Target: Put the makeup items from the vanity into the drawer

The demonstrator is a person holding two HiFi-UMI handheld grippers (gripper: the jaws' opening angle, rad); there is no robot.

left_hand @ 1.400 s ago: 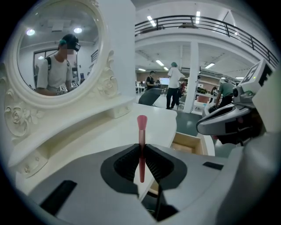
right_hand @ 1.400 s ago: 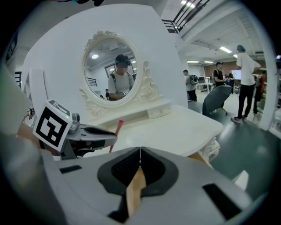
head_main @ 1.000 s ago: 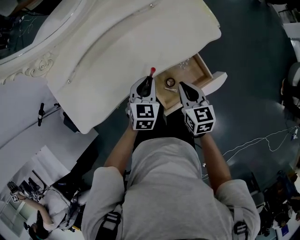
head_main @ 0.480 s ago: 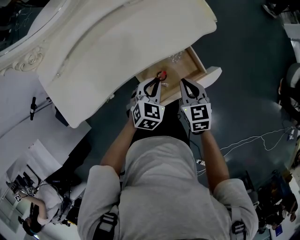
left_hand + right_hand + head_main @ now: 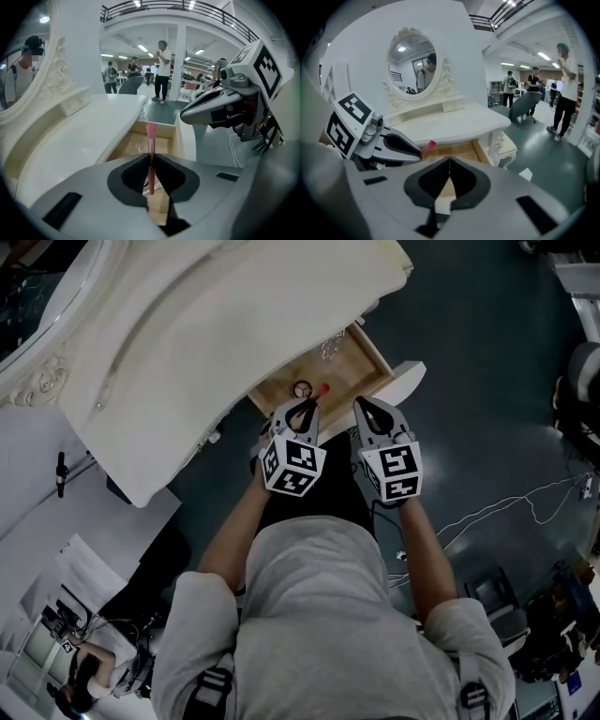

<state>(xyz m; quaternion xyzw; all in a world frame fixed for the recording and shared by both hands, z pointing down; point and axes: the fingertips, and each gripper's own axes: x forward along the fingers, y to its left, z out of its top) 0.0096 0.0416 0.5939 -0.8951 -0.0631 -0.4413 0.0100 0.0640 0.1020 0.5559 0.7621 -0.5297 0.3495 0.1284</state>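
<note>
While the left claw (image 5: 302, 409) clamps a pink makeup brush (image 5: 322, 389) over the open drawer (image 5: 364, 364) (a round item (image 5: 302, 389) lies inside), the right claw (image 5: 367, 409) hangs alongside, closed and empty.

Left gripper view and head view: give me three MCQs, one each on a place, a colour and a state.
1. The makeup brush in the left gripper is:
A. on the vanity top
B. above the open drawer
C. on the floor

2. Its tip is:
A. pink
B. blue
C. green

3. The right gripper is:
A. wide open
B. shut on the brush
C. shut and empty

Key:
1 B, the head view shows the tip over the drawer's wooden bottom.
2 A, the tip is pink in the left gripper view.
3 C, its jaws meet with nothing between them.
</note>
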